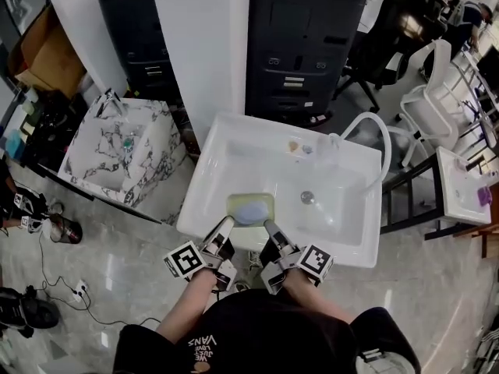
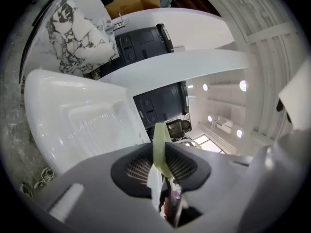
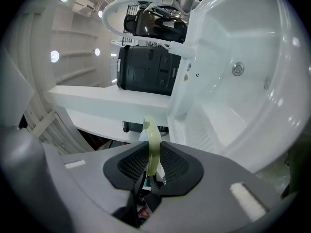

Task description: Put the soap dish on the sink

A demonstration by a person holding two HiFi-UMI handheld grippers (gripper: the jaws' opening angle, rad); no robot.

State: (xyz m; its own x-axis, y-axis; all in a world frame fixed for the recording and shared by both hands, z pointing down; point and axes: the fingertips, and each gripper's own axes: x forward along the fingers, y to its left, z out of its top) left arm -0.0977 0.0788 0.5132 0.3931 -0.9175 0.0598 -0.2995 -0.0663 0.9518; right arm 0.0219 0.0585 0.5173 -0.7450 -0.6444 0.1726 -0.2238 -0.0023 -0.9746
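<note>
1. A pale stone-look floor (image 1: 117,263) spreads under a workshop room, with black cabinets (image 1: 304,45) behind. A white sink (image 1: 204,185) stands in the middle.
2. The soap dish (image 1: 249,208) is over the sink's near edge, left of the drain (image 1: 307,197). I cannot tell whether it rests on the rim or hangs just above it.
3. The dish is pale yellow-green, shallow and round-cornered, with a bluish-white oval inside. Its long axis runs along that near edge, from one gripper to the other.
4. The left gripper (image 1: 228,224) has its jaws nipped onto the thin green wall at the dish's left end.
5. The right gripper (image 1: 270,227) pinches the right end the same way. The dish lies straight ahead of both, equally near each, so setting it down looks like a level, two-handed lowering.
</note>
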